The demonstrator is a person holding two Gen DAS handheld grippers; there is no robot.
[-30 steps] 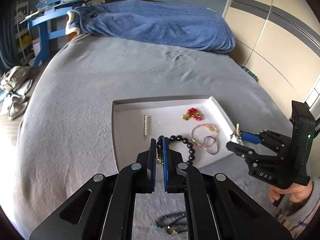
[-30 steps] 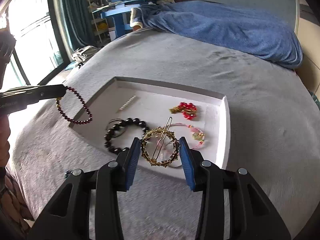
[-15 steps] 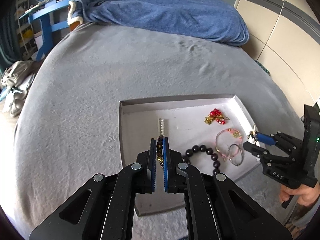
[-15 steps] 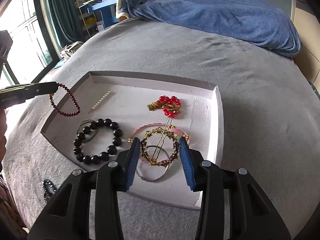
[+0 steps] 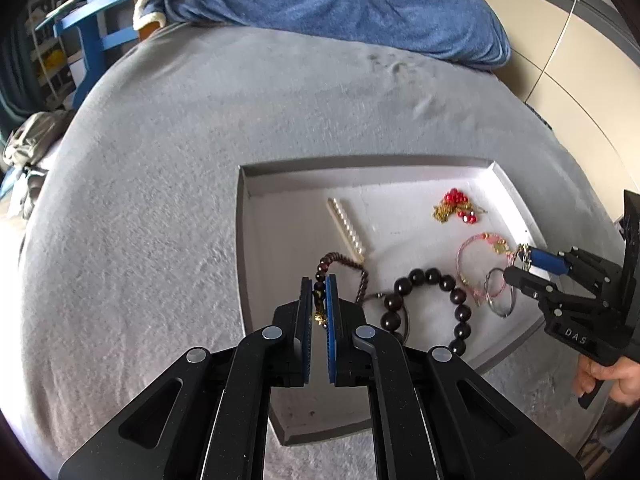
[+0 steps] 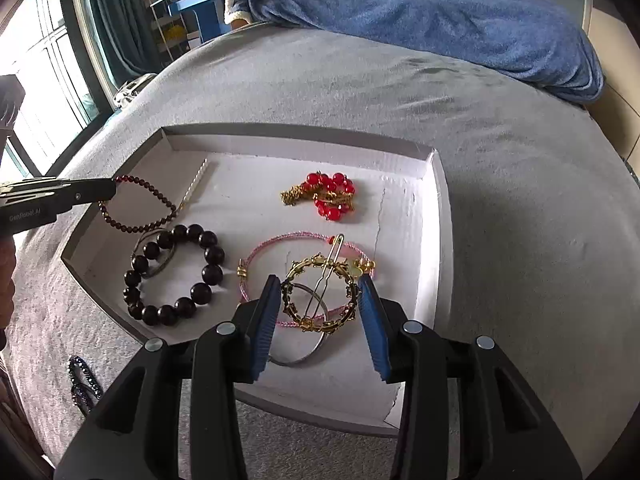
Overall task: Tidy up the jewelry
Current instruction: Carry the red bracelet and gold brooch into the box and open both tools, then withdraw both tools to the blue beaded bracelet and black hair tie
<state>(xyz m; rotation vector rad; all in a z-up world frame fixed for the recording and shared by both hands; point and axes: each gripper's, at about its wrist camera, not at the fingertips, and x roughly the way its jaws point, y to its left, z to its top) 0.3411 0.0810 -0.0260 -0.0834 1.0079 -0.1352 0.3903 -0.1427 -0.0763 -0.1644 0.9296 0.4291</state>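
Fingers of the left gripper (image 5: 319, 300) are pinching the dark red bead bracelet (image 6: 136, 204) tight, and the right gripper (image 6: 319, 312) is squeezing the gold ring clip (image 6: 318, 294). Both have come down lower over the white tray (image 6: 436, 216), so dropping comes next.

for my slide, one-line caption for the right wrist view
Right claw holds a gold ring clip over the tray.
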